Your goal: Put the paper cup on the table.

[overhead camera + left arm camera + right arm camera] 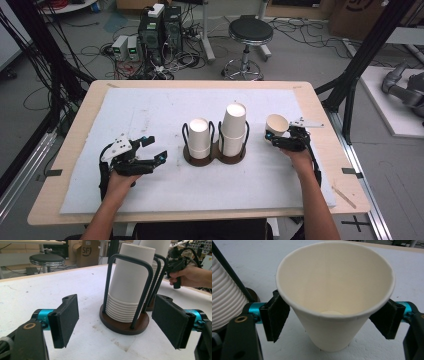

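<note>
- The paper cup [334, 297] is a plain off-white cone, wide at the mouth and narrow at the base, with a thin rolled rim and a faint seam down its inner wall; its round bottom shows pale inside.
- It stands upright on the white sheet [150, 107] that covers the desk [80, 112], on the right side, well apart from the front edge and just right of the cup holder [215, 152].
- The right tongs [283, 138] bracket the cup: one black pad [277, 316] sits close at the cup's left wall and the other off its right wall, under the rim. The jaws stand wide, and on the right a gap shows between pad and wall; on the left I cannot tell whether the pad touches (the rim overhangs it). The cup rests on the sheet rather than in a grip.
- The left tongs [150, 150] rest on the left of the sheet, jaws spread, nothing between them.
- The holder is a dark brown double base with black wire loops; each ring carries a stack of white cups [200, 139], mouths down, the right stack [233, 129] taller than the left.
</note>
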A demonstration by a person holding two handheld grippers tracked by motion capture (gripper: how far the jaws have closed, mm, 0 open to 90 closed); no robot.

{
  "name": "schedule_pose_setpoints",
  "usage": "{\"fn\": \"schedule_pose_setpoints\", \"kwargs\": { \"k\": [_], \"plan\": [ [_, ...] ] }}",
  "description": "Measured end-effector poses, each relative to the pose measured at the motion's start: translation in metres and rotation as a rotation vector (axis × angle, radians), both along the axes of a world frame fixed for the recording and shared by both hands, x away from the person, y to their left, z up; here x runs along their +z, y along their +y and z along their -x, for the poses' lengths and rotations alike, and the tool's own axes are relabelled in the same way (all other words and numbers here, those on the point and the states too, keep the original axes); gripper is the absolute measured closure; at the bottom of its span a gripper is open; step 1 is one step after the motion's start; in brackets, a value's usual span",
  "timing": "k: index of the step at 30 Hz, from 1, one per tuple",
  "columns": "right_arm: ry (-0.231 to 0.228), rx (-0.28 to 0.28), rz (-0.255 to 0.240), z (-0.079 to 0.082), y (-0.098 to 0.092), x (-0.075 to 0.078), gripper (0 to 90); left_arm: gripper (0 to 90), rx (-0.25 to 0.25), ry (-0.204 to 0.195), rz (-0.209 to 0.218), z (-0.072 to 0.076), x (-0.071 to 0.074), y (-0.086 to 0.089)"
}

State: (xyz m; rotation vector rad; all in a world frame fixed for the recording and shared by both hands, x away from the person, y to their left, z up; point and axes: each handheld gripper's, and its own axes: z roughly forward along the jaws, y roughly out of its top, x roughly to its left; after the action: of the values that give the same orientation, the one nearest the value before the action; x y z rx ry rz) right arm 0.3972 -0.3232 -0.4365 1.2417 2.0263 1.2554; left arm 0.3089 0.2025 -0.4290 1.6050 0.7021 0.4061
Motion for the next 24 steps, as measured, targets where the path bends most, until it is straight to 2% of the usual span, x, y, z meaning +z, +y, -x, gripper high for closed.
{"fn": "schedule_pose_setpoints", "kwargs": {
  "k": [8,12,13,17,24],
  "plan": [
    [0.01,0.016,0.017,0.007,-0.006,0.004,22.2,21.7,-0.002,0.0,0.001,0.0,0.0,0.001],
    [-0.012,0.023,0.026,0.015,-0.012,0.005,22.3,21.7,-0.002,0.003,0.003,0.0,0.0,0.001],
    [-0.004,0.018,0.019,0.017,-0.014,0.005,22.3,21.7,-0.001,0.004,0.003,0.0,-0.001,0.001],
    [-0.02,0.02,-0.006,0.027,-0.021,0.004,22.3,21.7,-0.002,0.004,-0.002,-0.001,-0.001,0.0],
    [-0.02,0.041,-0.014,0.042,-0.019,0.004,22.2,21.7,-0.001,0.004,-0.001,-0.002,-0.001,-0.001]
  ]
}}
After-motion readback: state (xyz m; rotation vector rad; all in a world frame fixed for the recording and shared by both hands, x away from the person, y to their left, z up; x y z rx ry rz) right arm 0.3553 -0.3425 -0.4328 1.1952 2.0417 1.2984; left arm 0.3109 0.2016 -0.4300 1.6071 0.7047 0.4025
